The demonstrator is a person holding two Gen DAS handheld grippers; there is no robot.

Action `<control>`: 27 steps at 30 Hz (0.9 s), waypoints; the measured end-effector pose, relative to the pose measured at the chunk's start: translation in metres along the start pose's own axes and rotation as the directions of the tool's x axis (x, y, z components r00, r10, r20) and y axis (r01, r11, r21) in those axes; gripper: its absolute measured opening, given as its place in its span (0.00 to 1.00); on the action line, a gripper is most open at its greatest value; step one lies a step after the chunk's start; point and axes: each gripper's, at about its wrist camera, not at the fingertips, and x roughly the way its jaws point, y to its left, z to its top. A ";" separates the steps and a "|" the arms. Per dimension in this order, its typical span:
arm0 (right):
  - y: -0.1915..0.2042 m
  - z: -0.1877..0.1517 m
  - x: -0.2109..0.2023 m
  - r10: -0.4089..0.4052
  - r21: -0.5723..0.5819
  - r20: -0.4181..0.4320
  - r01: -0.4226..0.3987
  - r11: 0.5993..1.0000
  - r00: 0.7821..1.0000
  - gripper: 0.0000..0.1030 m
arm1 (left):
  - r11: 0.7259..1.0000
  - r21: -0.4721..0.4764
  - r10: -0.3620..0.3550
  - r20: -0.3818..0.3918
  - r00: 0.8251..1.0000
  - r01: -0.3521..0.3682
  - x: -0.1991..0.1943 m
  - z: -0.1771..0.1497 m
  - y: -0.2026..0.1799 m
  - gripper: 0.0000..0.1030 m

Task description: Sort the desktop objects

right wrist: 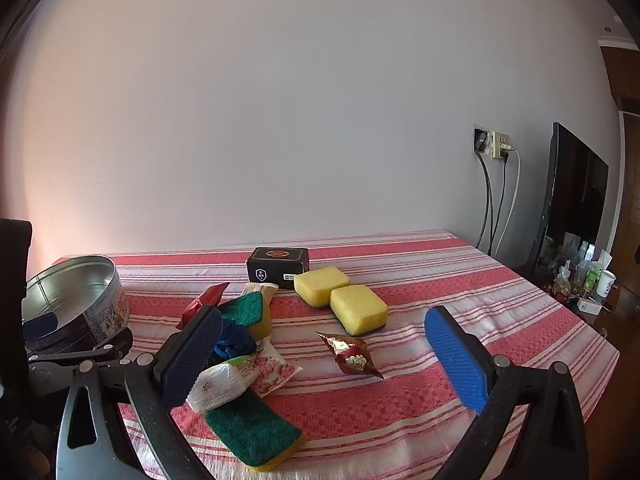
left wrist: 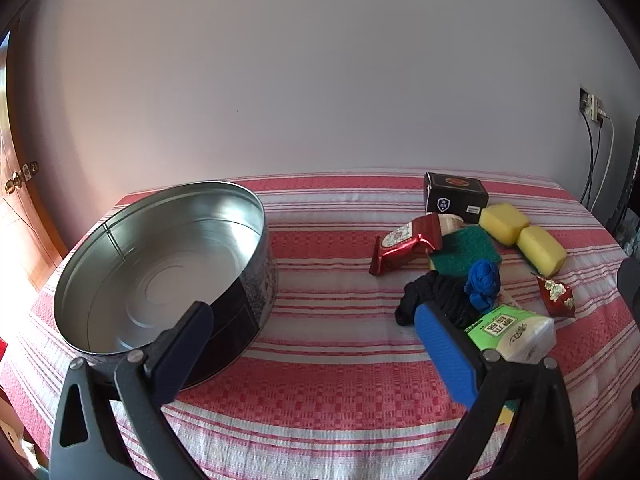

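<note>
The objects lie in a heap on the right half of the striped cloth [left wrist: 328,384]: a black box [right wrist: 277,266] far back, two yellow sponges [right wrist: 340,295] touching just right of it, a green scourer [left wrist: 464,250] with a red wrapper [left wrist: 408,244] resting on its left edge, a blue cloth [left wrist: 483,282] and a black cloth [left wrist: 438,298] nearer, a tissue pack [left wrist: 514,332] nearest. A small red packet [right wrist: 351,354] sits alone, right of the heap. A second scourer [right wrist: 252,432] lies near the front edge. The tin [left wrist: 160,268] stands empty on the left, well apart from the heap. Left gripper [left wrist: 316,344] hangs wide open between tin and heap, holding nothing; right gripper [right wrist: 324,354] is likewise wide and empty above the small packet
</note>
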 end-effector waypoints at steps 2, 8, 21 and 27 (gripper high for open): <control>0.000 0.000 0.001 0.002 0.003 -0.005 -0.002 1.000 1.000 1.00 | 1.000 -0.001 0.000 -0.002 1.000 0.000 0.001 -0.001 0.000 0.99; 0.000 0.000 0.002 0.007 0.006 -0.011 -0.007 1.000 1.000 1.00 | 1.000 0.003 -0.003 -0.001 1.000 0.003 0.002 -0.003 0.002 0.99; -0.004 -0.001 0.003 0.009 0.011 -0.011 -0.009 1.000 1.000 1.00 | 1.000 0.009 -0.011 -0.013 1.000 0.011 0.006 -0.004 -0.003 0.99; -0.007 -0.001 0.003 0.014 0.022 -0.013 -0.014 1.000 1.000 1.00 | 1.000 0.012 -0.007 -0.016 1.000 0.007 0.005 -0.005 -0.007 0.99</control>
